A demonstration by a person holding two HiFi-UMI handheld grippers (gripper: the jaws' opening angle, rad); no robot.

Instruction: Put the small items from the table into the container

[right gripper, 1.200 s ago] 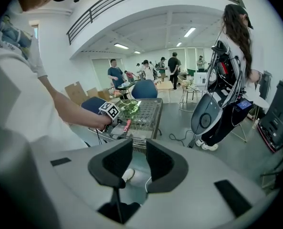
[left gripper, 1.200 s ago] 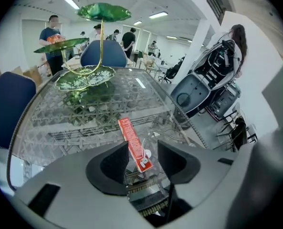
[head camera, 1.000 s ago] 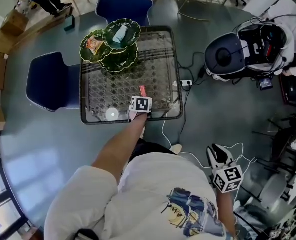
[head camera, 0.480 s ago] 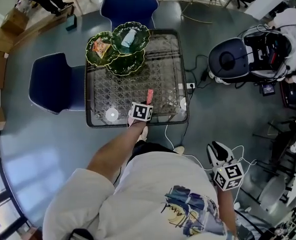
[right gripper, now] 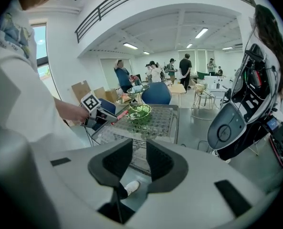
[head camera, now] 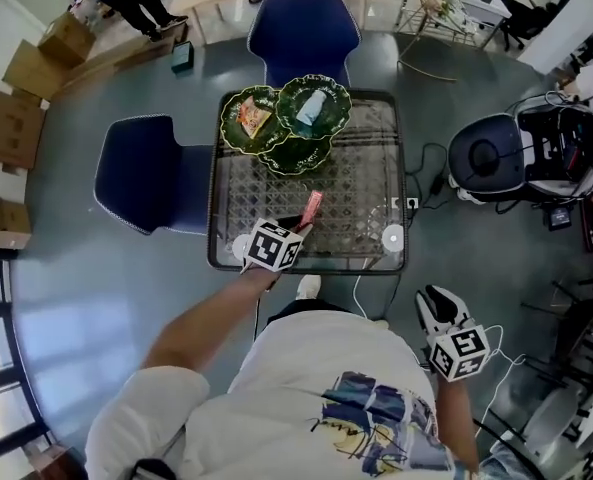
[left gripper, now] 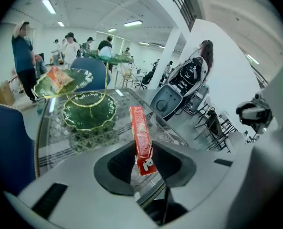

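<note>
Two blue chairs (head camera: pixel 146 173), cardboard boxes (head camera: pixel 11 118), black-and-white scooter (head camera: pixel 501 158)

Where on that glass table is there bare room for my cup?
The right side of the table is bare, from the far edge down to the white round spot at the near right corner. Crowded: the far left corner with the green dishes, and the near middle, where the left tool holds a red packet.

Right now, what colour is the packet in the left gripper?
Red packet, clearest in left gripper view.
</note>
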